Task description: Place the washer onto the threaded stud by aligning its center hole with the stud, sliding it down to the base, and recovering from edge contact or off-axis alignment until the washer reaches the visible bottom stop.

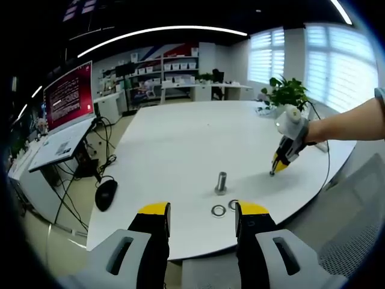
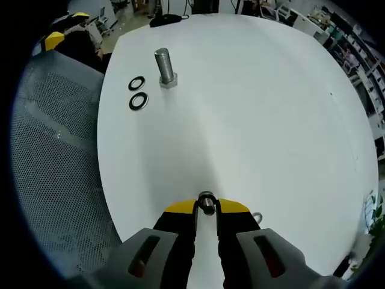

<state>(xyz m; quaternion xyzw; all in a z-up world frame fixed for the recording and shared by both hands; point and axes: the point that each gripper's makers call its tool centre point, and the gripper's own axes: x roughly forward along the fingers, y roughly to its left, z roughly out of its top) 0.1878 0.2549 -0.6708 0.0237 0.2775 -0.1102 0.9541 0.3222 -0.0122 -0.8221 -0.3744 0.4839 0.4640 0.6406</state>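
Clearly, nothing is sitting on the stud (image 2: 165,67) yet. The right gripper (image 2: 206,208) is pinching a washer (image 2: 206,201) (well away from the stud), while the left gripper (image 1: 202,218) is hovering wide open.

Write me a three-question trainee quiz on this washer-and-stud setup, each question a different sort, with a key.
1. True or false: a washer already sits on the threaded stud.
2. Multiple choice: how many washers lie flat on the table beside the stud? A) none B) two C) four
3. Fill in: the right gripper is shut on a ____.

Key:
1. False; the stud stands bare in both views.
2. B; the far washer and the near washer lie next to it.
3. A washer, the held washer, pinched between the yellow-tipped jaws. The left gripper is open, holding nothing.
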